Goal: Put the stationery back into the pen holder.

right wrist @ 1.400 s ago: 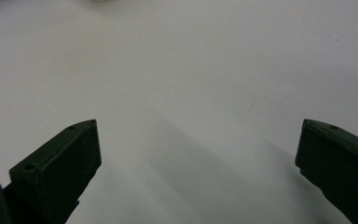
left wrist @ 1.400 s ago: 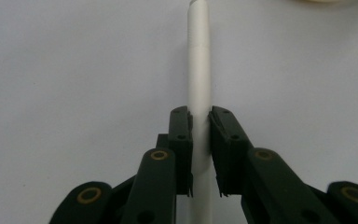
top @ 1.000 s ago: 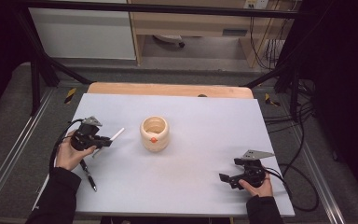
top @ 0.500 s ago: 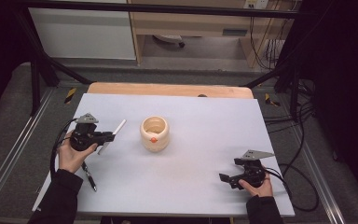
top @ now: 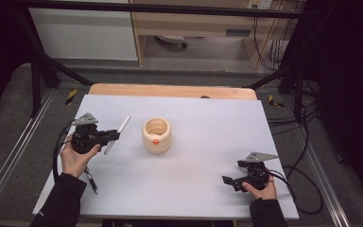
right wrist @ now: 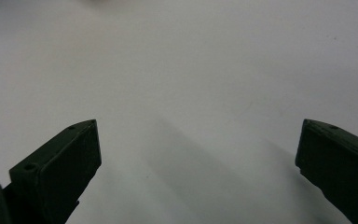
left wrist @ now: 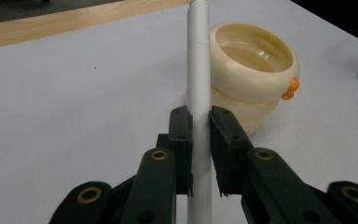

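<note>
A: From the high view, the left gripper (top: 108, 137) has lifted a little and shifted up the table compared with a second ago. The white pen (top: 117, 135) clamped in it now slants upward toward the cream cup (top: 157, 135).

B: And the cup?

A: Same spot, mid-table on the grey mat (top: 194, 123), orange dot facing the person. A dark pen (top: 91, 180) lies on the mat just below the left hand, unmoved. The right gripper (top: 230, 181) sits near the mat's near right corner, where it was before.

B: Left gripper view?

A: The two black jaws press together on the white pen (left wrist: 199, 84), which stands upright between them, its upper end rising past the cup (left wrist: 251, 79) just behind it. The pen is off the table.

B: Right gripper view?

A: The jaws stand wide apart over bare mat (right wrist: 191, 70), nothing between them.
</note>
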Action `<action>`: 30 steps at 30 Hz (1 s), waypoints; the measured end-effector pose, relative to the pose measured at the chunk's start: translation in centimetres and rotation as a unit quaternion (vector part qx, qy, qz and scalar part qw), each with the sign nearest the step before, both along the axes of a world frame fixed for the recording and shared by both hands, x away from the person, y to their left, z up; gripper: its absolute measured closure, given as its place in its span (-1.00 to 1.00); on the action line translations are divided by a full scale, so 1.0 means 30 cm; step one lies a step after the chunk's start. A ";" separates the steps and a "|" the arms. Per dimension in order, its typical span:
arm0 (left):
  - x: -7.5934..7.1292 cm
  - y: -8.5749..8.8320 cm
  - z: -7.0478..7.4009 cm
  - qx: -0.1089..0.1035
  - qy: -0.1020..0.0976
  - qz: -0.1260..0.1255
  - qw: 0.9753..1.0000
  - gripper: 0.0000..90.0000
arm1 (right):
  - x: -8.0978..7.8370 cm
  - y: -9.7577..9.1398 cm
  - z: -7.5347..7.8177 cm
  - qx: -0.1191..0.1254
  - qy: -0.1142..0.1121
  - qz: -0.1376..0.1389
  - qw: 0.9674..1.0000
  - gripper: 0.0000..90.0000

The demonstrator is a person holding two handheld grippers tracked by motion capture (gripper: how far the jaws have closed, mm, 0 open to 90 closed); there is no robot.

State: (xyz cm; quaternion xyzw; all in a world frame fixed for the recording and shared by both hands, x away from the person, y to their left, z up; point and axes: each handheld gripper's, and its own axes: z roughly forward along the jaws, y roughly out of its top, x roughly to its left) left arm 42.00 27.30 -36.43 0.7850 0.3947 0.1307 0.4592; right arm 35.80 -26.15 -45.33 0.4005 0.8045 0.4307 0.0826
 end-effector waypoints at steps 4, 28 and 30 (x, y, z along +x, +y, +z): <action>-0.008 -0.012 0.009 -0.007 -0.009 0.001 1.000 0.74 | 0.001 0.000 0.000 -0.001 -0.001 0.000 1.000 -0.98; -0.049 -0.105 0.091 -0.030 -0.057 -0.007 0.998 0.74 | 0.000 0.002 -0.002 -0.001 0.001 -0.003 1.000 -0.98; -0.049 -0.116 0.102 -0.034 -0.061 -0.009 0.998 0.74 | 0.000 0.001 -0.001 -0.001 0.001 -0.003 1.000 -0.98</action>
